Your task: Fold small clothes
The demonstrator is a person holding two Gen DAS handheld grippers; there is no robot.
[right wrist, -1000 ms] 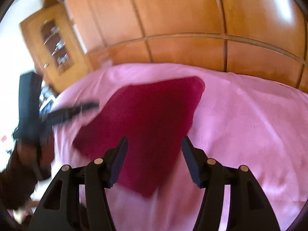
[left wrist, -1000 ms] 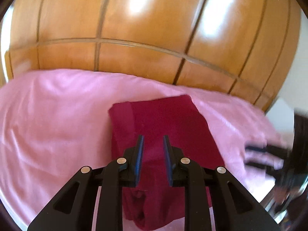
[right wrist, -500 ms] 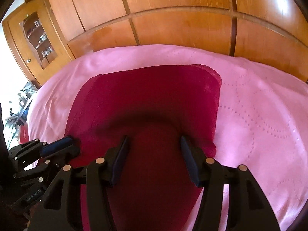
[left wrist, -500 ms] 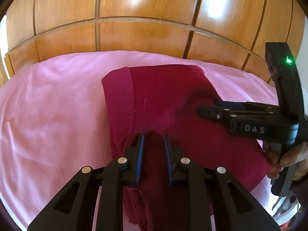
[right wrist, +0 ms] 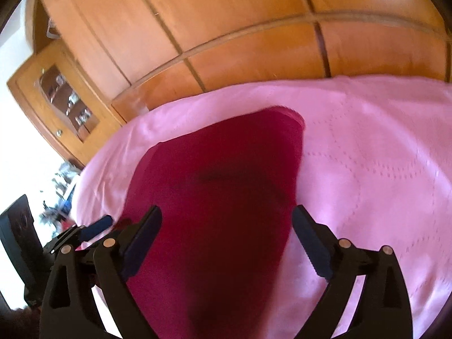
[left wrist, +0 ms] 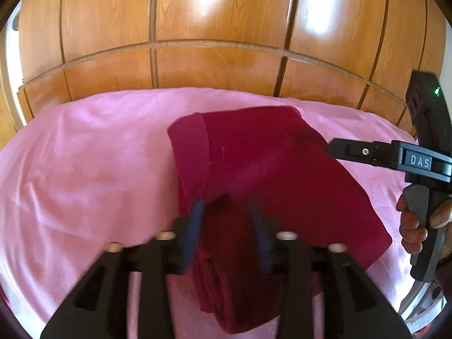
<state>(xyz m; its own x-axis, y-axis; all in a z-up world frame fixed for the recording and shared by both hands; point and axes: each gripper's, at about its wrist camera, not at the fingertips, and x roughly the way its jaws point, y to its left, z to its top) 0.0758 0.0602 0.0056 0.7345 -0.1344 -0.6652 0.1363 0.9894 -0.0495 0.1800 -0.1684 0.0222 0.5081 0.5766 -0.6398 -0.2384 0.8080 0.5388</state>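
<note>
My left hand-held gripper (left wrist: 226, 220) is blurred, its jaws parted around a raised fold of the dark red folded cloth garment (left wrist: 271, 163), which lies on the pink bedspread (left wrist: 84, 163). My right hand-held gripper (right wrist: 226, 228) is spread wide above the garment, gripping nothing. Glossy wooden wardrobe panels (left wrist: 220, 34) stand behind the bed.

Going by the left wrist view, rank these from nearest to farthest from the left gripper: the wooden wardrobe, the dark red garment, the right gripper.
1. The dark red garment, bunched between the fingers of the left gripper.
2. The right gripper, off to the right over the garment's right edge.
3. The wooden wardrobe, behind the pink bedspread, at the back.
</note>
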